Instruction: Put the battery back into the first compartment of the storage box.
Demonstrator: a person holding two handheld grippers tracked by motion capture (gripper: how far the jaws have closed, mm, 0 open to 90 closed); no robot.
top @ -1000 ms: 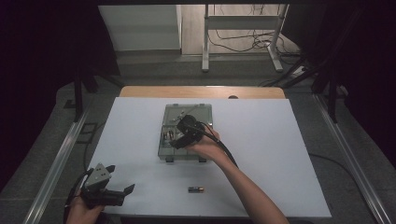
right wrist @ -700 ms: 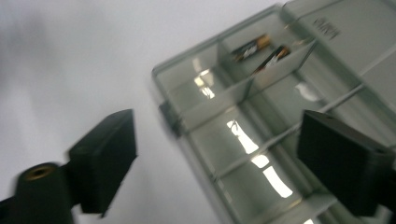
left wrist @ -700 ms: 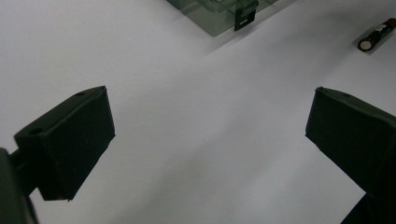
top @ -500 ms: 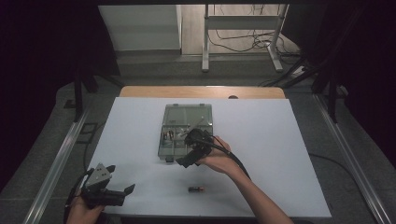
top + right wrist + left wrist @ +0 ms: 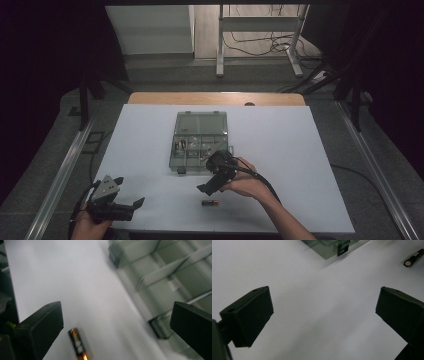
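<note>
A clear compartment box [image 5: 201, 123] lies open at the middle of the white table [image 5: 300, 165], with small parts in its near cells. A small battery [image 5: 210, 203] lies on the table in front of it. My right gripper [image 5: 205, 189] hovers just off the box's front edge, a little above and behind the battery [image 5: 78, 345]. Its jaws have just been opening and now stand wide apart [image 5: 115, 325] with nothing between them. My left gripper [image 5: 129, 192] rests at the near left corner, open [image 5: 324, 312] and empty.
The box's front latch [image 5: 342, 248] and the battery [image 5: 414, 258] lie ahead of the left gripper. Dark floor, metal rails and a stand with cables [image 5: 260, 45] surround the table. The box's dividers [image 5: 175, 277] sit to the right of the right gripper.
The right gripper has drawn back from over the box toward the table's near edge, ending close to the battery. The left gripper has kept still.
</note>
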